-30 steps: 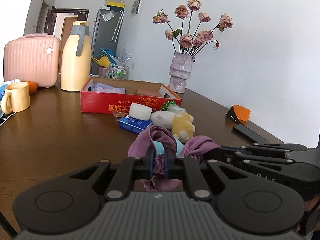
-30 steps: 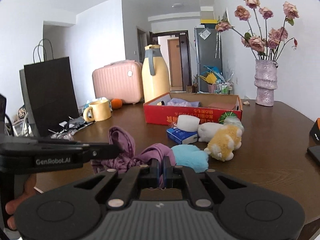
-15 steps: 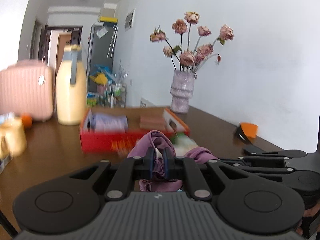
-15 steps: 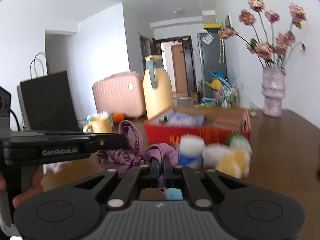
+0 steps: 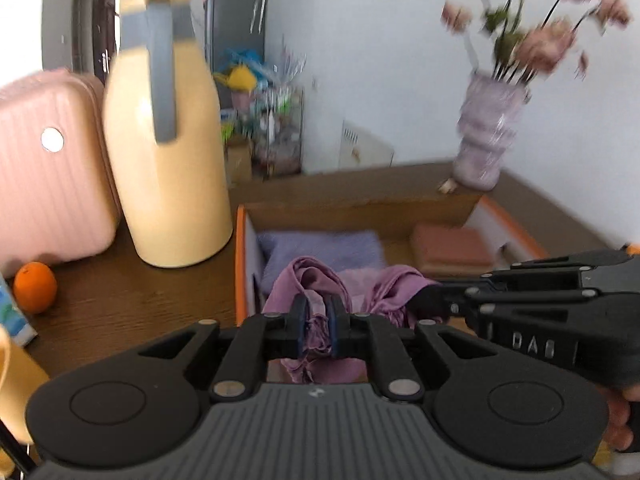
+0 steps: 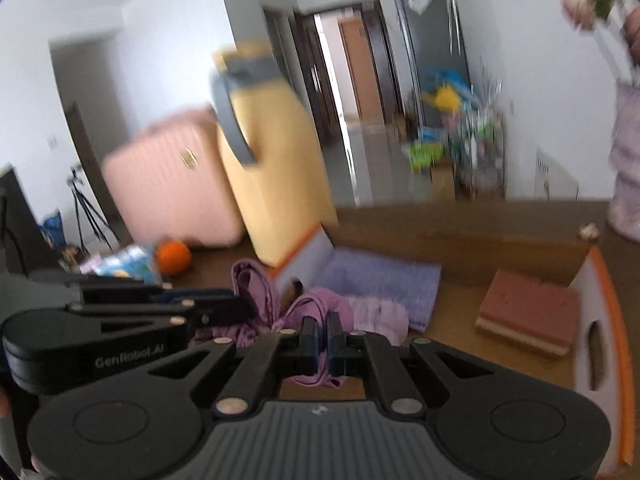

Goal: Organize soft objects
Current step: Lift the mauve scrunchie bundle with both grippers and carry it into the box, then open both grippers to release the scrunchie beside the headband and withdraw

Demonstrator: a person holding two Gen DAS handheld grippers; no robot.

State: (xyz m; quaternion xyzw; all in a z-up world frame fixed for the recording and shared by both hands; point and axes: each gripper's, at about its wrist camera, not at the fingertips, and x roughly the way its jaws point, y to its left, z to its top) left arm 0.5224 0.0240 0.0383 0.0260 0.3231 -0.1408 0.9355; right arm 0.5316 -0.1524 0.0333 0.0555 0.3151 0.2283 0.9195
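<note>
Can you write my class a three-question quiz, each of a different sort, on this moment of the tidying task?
1. True or false: both grippers pinch the purple cloth.
2. What lies in the box beside the lavender towel? A) a mug B) a reddish-brown block C) an orange
3. Fill in: the yellow jug stands next to a pink ____.

Key: 1 true; 2 B; 3 suitcase.

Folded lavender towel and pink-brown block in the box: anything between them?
Bare cardboard floor of the orange-edged box separates the folded lavender towel from the pink-brown block; right wrist view shows it best.
</note>
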